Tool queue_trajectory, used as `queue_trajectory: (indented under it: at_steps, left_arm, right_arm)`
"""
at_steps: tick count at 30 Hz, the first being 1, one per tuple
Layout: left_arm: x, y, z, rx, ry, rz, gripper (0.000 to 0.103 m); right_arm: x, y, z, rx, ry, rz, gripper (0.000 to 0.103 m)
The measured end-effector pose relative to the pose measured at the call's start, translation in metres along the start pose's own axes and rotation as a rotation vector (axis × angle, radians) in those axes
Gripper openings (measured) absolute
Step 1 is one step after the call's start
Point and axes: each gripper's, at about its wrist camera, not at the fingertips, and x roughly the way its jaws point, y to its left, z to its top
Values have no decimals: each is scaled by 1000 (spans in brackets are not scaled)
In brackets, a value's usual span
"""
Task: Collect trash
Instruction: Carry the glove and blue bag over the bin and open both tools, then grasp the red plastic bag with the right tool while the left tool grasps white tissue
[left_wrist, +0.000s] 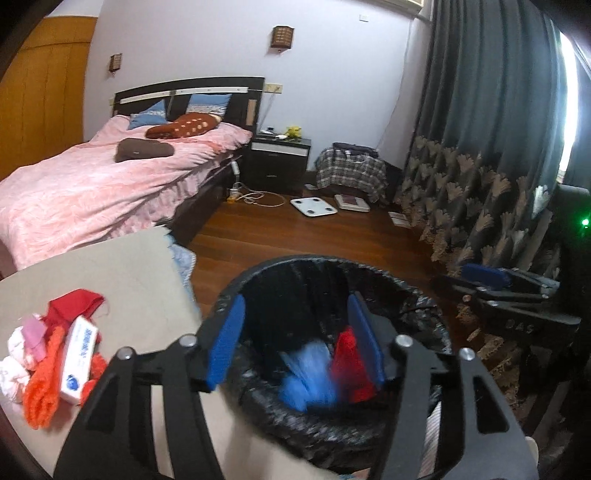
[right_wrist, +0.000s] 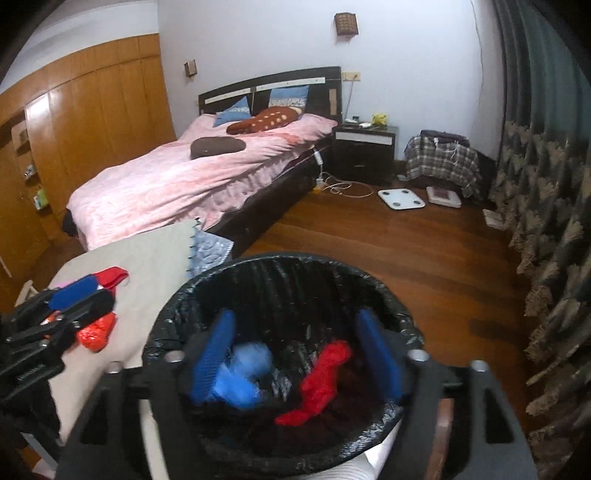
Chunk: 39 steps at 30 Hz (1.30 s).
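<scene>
Both grippers hang over the black-lined trash bin (left_wrist: 332, 369), which stands just beside the beige-covered table (left_wrist: 122, 280): the left gripper (left_wrist: 295, 343) has its blue pads well apart with nothing pressed between them, and the right gripper (right_wrist: 299, 358) stands wider still, equally empty. Down inside the bin lie a blue crumpled piece (right_wrist: 243, 376) and a red crumpled piece (right_wrist: 321, 380), both blurred, so what they are made of is hard to tell. On the table beside the bin, a heap of red, orange and pink scraps (left_wrist: 44, 369) with a white box (left_wrist: 79, 362) is cut off at the picture's edge.
</scene>
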Motion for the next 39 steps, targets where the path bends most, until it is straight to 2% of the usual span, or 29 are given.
queue_trajectory:
  at_steps: [2,3,6,10,16,21,30,39]
  left_arm:
    - [-10,9,-5,-8,-8,40,70]
    - [-14,15,-8,-13,-13,72,76]
    - [-26,33,-18,-57,-10,146,85]
    - [-45,67,-33,-115,-1,245,86]
    - [-75,110,-53,-139,-13,410,87]
    - [-95,150,-67,-181,-8,517,87]
    - [-116,203,-95,-248,23,625,87]
    - [-122,233,-113,-301,57,657,87]
  right_arm:
    - [0,4,-1,-4,-11,0,98]
    - [0,7,-1,-6,-19,2,98]
    - [0,25,-2,-22,-27,35,98]
    - [9,56,-4,-56,-10,99,98]
    - [23,114,-8,-73,13,216,98]
    - [37,167,-13,-134,18,294,98]
    - [68,243,-29,-238,25,351,98]
    - [103,281,-56,-295,95,375,95]
